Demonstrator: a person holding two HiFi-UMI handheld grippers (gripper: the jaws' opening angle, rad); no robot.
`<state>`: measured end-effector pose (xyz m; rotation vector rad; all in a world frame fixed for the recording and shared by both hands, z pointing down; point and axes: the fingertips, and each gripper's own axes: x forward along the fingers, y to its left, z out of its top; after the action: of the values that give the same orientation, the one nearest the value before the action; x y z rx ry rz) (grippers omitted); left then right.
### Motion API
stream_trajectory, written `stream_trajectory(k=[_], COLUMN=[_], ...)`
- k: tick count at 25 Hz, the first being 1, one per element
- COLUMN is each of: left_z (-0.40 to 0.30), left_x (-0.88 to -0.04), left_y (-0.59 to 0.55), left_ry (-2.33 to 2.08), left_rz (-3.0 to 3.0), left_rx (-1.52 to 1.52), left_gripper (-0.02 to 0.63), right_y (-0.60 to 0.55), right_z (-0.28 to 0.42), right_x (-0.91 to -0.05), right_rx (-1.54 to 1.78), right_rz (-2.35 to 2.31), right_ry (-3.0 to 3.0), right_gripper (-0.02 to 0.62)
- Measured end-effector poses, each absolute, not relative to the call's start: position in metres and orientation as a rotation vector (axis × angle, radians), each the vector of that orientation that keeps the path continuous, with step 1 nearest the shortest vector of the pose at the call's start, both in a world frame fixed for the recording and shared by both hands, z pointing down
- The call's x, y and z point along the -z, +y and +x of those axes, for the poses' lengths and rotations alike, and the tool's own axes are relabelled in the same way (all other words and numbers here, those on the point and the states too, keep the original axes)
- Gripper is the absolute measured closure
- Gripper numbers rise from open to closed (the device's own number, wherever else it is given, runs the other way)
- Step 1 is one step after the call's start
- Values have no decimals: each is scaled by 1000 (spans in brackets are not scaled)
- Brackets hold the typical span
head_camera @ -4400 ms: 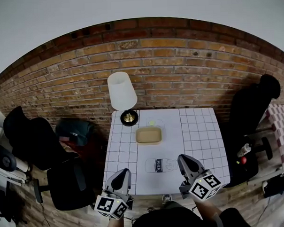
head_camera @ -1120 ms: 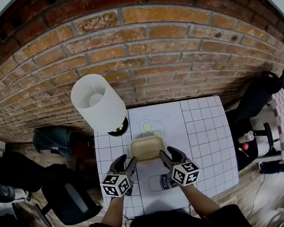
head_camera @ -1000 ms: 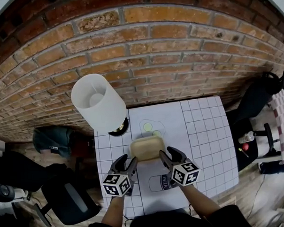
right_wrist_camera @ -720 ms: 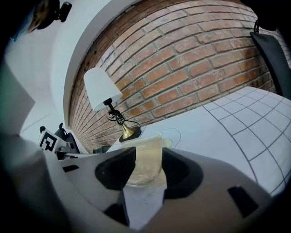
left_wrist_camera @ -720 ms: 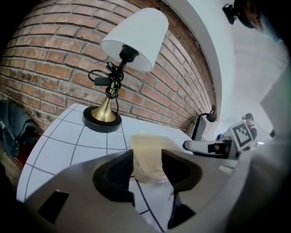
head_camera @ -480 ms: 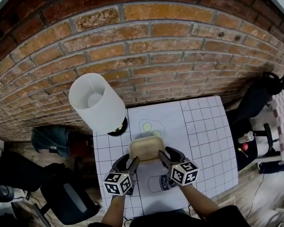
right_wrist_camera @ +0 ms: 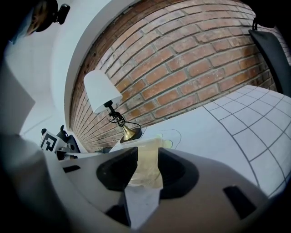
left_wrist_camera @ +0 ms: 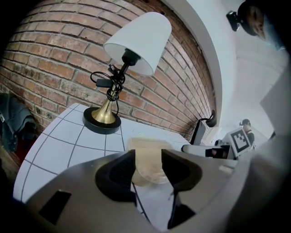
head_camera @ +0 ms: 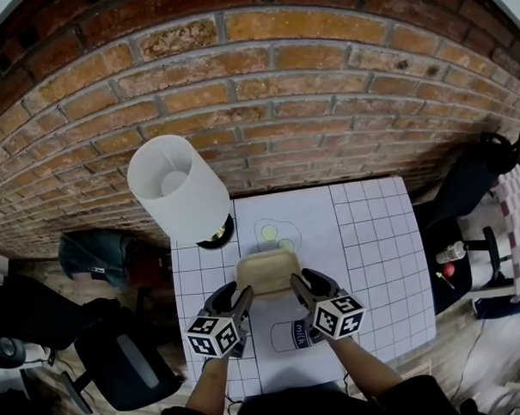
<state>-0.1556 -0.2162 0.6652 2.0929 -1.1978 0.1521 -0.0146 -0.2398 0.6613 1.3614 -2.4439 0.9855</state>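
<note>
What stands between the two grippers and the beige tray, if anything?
Nothing visible does. The left gripper and the right gripper each grip one end of the beige tray, jaws closed on its rim.

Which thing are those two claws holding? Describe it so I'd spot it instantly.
On the white gridded table by the brick wall, just beside the lamp, is a tray. The left gripper and right gripper pinch its near corners. It alone is beige and shallow; its neighbours are flat drawings.
</note>
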Motion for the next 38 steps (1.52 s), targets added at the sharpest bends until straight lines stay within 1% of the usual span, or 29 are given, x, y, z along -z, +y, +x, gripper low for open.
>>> stream_trajectory(k=[7, 15, 20, 22, 30, 32, 38], left_z=[-156, -160, -161, -160, -159, -159, -159], left_x=[-654, -634, -624, -619, -594, -585, -561], left_y=[-215, -215, -214, -212, -210, -209, -206], left_ry=[-1211, -1255, -1272, -1278, -1300, -1316, -1341], left_rz=[2109, 2143, 2157, 2163, 2203, 2217, 2253], left_rx=[-123, -78, -48, -35, 20, 32, 78], left_gripper=[424, 489, 506, 508, 525, 547, 549], right_y=[-239, -239, -238, -237, -235, -234, -230], right_z=[-11, -5, -2, 1, 7, 8, 10], right_x=[-653, -634, -623, -618, -591, -582, -555], right_rx=[-984, -970, -956, -949, -908, -896, -865], right_rz=[1374, 1417, 1436, 1448, 1473, 1475, 1479], right_ry=[-2465, -2512, -2541, -2549, -2607, -2630, -2694], right_gripper=[494, 522, 531, 559, 568, 569, 572])
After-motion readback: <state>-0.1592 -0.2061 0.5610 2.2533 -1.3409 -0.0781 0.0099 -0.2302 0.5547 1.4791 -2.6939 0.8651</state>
